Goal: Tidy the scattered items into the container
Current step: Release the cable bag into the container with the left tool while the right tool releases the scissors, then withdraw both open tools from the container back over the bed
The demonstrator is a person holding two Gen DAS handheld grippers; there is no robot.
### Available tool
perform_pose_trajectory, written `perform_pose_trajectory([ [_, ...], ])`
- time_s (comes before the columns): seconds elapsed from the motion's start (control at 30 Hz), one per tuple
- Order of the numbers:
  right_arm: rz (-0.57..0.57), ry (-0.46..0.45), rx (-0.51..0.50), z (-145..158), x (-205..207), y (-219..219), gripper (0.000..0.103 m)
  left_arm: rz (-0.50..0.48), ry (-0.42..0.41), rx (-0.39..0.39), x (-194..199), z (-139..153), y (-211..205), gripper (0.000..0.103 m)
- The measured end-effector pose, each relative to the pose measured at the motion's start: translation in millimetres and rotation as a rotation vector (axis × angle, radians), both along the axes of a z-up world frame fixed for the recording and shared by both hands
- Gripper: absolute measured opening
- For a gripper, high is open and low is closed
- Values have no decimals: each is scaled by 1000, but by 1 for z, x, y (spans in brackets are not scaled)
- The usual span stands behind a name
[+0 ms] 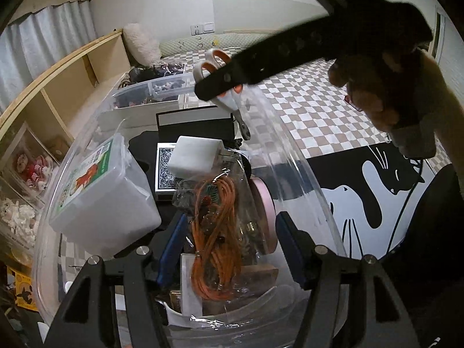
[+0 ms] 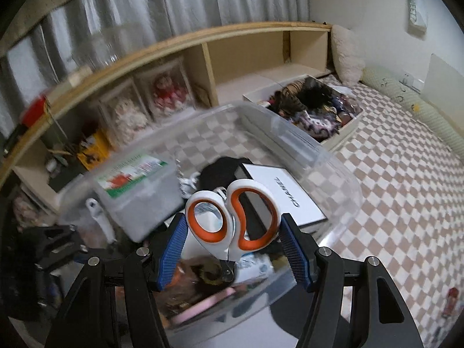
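Observation:
My right gripper (image 2: pixel 233 239) is shut on the white-and-orange scissors (image 2: pixel 235 220), gripping the handles, blades pointing down over the clear plastic container (image 2: pixel 327 162). In the left wrist view the scissors (image 1: pixel 223 87) hang from the right gripper (image 1: pixel 216 88) above the container's far rim (image 1: pixel 269 121). My left gripper (image 1: pixel 230 249) is open, its blue pads either side of a bagged orange cord (image 1: pixel 217 232) inside the container. The container also holds a lidded white box (image 1: pixel 101 200), a white block (image 1: pixel 194 156), a patterned card box (image 1: pixel 163 171) and a pink round item (image 1: pixel 262 214).
A white Chanel box (image 2: pixel 287 197) lies in the container. A white tray of dark clutter (image 2: pixel 316 110) sits on the checkered bed (image 2: pixel 391 188). A wooden shelf (image 2: pixel 174 58) with dolls runs behind. A black-and-white cat mat (image 1: pixel 371 203) lies at right.

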State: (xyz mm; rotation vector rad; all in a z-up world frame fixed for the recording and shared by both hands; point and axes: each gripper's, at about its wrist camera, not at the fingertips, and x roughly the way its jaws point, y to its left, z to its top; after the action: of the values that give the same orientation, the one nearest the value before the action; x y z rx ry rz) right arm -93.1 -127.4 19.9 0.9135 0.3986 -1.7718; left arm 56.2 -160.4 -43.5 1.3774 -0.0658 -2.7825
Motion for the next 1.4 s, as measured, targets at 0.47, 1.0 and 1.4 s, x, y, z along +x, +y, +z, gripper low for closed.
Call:
perform_pose_trajectory([
  [0.47, -22, -28, 1, -5, -4, 2, 98, 13, 0, 27, -1, 0, -2, 68],
  [1.0, -90, -31, -10, -1, -12, 22, 99, 14, 26, 20, -4, 7, 6, 96],
  [1.4, -166, -33, -60, 4, -28, 53, 103, 3, 41, 14, -12, 12, 18, 103],
])
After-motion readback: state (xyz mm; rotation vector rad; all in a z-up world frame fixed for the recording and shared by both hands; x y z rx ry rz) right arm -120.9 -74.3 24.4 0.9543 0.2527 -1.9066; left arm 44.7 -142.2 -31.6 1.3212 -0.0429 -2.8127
